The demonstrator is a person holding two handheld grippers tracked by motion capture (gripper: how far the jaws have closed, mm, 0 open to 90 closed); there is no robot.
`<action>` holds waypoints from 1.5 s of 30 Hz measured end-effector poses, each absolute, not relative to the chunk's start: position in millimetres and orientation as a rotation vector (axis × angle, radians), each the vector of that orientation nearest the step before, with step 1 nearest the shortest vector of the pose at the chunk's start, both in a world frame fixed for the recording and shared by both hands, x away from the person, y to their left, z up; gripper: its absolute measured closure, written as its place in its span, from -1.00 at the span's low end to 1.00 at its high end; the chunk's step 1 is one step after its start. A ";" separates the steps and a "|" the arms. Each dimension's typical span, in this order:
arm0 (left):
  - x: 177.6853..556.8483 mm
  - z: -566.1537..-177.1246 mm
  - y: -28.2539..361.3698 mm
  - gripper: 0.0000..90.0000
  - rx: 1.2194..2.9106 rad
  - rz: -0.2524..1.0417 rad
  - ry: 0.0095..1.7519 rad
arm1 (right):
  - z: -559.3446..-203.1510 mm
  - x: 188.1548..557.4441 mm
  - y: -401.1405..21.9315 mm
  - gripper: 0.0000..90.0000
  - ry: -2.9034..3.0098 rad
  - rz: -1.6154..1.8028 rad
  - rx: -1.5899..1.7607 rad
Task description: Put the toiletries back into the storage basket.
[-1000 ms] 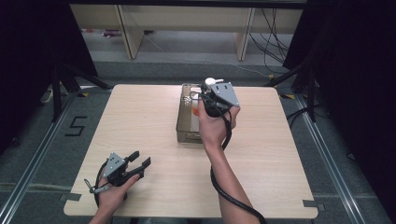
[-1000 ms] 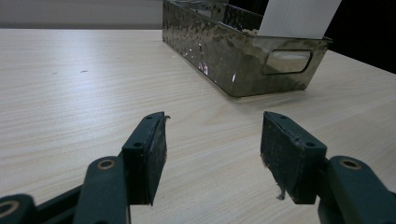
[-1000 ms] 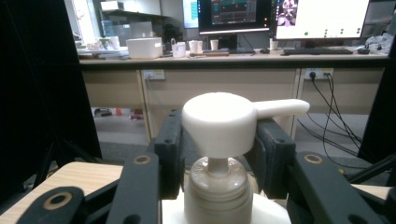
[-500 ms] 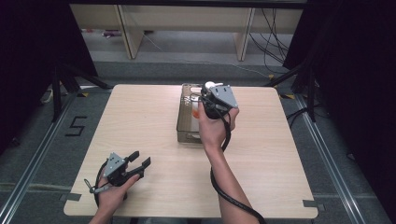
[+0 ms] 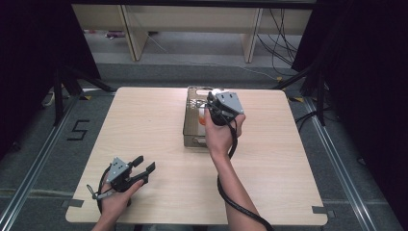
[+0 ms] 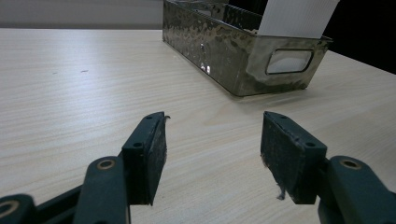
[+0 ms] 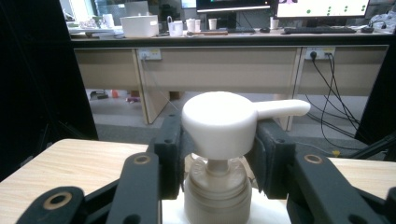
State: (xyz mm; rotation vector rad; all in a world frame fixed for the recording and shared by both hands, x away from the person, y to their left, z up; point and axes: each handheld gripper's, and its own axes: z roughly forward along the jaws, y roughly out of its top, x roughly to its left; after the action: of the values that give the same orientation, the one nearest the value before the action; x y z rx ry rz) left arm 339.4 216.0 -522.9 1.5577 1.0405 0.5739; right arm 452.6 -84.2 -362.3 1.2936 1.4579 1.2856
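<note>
My right gripper [image 5: 216,103] hovers over the hammered metal tray [image 5: 192,139] at the middle back of the table. Its jaws are shut on a pump bottle [image 7: 219,121] with a white pump head [image 5: 219,90], whose spout points right in the right gripper view. The bottle stands upright between the pads [image 7: 169,154]. Something orange [image 5: 202,120] shows inside the tray below the gripper. My left gripper [image 5: 143,165] rests low at the table's front left, open, with nothing between its jaws [image 6: 212,144]. It points toward the tray [image 6: 224,51].
A white ribbed object [image 6: 299,16] rises above the tray's near end in the left gripper view. The right gripper's black cable [image 5: 231,192] trails along the forearm over the table. Desks and cables stand beyond the table's far edge.
</note>
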 end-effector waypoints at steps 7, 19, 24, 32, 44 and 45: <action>339.3 -522.8 216.1 -0.10 1.561 0.576 1.041 | -364.6 453.3 -84.5 0.33 1.469 1.272 1.271; 339.1 -522.8 215.9 -0.11 1.562 0.577 1.041 | -365.6 453.2 -80.4 0.28 1.494 1.251 1.247; 339.1 -522.7 215.8 -0.10 1.565 0.578 1.040 | -365.5 452.1 -80.4 0.11 1.497 1.240 1.244; 339.2 -522.8 215.7 -0.11 1.564 0.577 1.041 | -365.0 451.7 -85.7 -0.14 1.535 1.208 1.213; 339.3 -522.8 215.8 -0.11 1.562 0.577 1.044 | -362.6 438.9 -97.4 -0.23 1.567 1.237 1.196; 339.2 -522.8 215.9 -0.11 1.562 0.577 1.044 | -362.1 437.7 -99.4 -0.23 1.573 1.230 1.181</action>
State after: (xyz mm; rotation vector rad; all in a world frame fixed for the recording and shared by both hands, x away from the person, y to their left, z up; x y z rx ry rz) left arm 339.2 215.9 -522.8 1.5621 1.0436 0.5775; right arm 437.7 -99.4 -362.1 1.1805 1.5726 1.2298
